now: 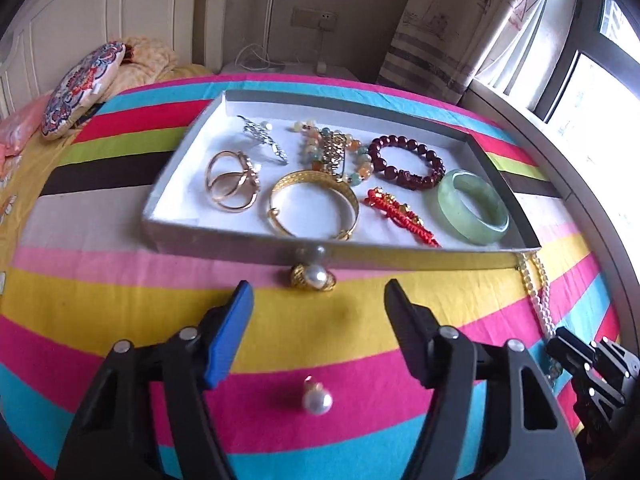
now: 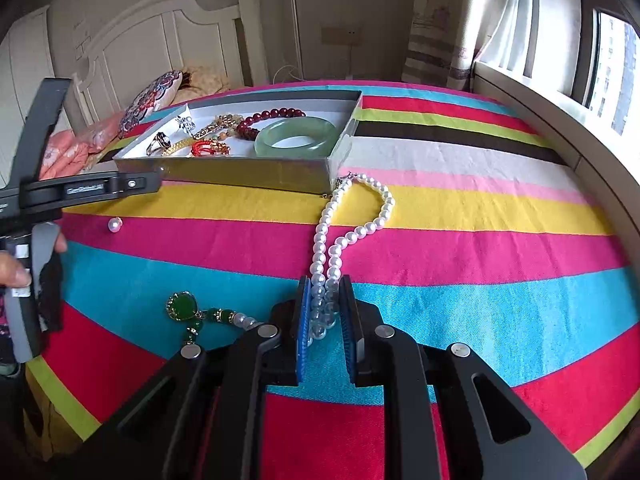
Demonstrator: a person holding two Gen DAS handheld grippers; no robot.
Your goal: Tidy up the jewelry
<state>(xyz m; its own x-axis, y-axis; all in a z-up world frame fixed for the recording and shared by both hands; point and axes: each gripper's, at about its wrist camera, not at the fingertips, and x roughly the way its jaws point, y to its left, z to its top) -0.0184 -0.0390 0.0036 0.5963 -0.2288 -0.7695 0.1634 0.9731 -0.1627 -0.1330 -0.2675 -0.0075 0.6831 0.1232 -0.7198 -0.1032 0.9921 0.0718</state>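
Most pieces lie in the tray (image 1: 400, 258); left gripper (image 1: 318, 292) fingers apart over a pearl earring (image 1: 317, 400) on the bed, right gripper (image 2: 325, 304) clamped on the pearl necklace (image 2: 352, 236), green pendant (image 2: 182, 307) remaining.

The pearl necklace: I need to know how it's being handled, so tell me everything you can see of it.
The pearl necklace is a strand of round, glossy white beads lying doubled on the striped bedspread. Its far loop curves beside the near right corner of the grey tray, where a small metal clasp shows. Two runs of beads lead back between the closed fingers of the right gripper, which pinches them. The left-wrist view shows it only at the frame's right edge.
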